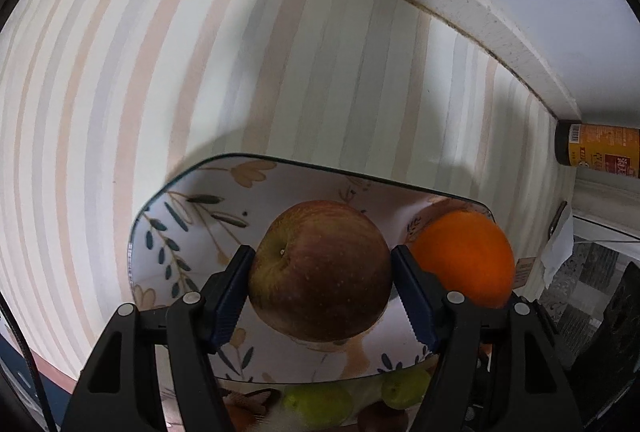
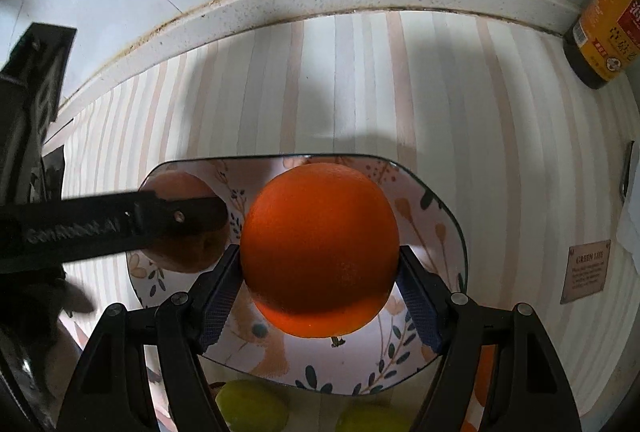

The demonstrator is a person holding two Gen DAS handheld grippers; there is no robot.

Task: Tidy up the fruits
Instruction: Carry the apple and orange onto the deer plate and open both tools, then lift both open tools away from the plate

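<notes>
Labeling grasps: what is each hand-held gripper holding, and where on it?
Left hand-held gripper clamps the apple across its widest sides; right hand-held gripper clamps the orange likewise, both above the plate.

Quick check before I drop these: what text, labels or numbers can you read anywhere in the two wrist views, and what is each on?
"GREEN LIFE": heading on the small brown tag on the striped mat; the lines under it are too small to read.
Bottle label: printed characters and a barcode, too blurred to read in either view.
Raised lettering on the left gripper's finger: blurred, unreadable.
Apple, orange, plate: no text.
</notes>
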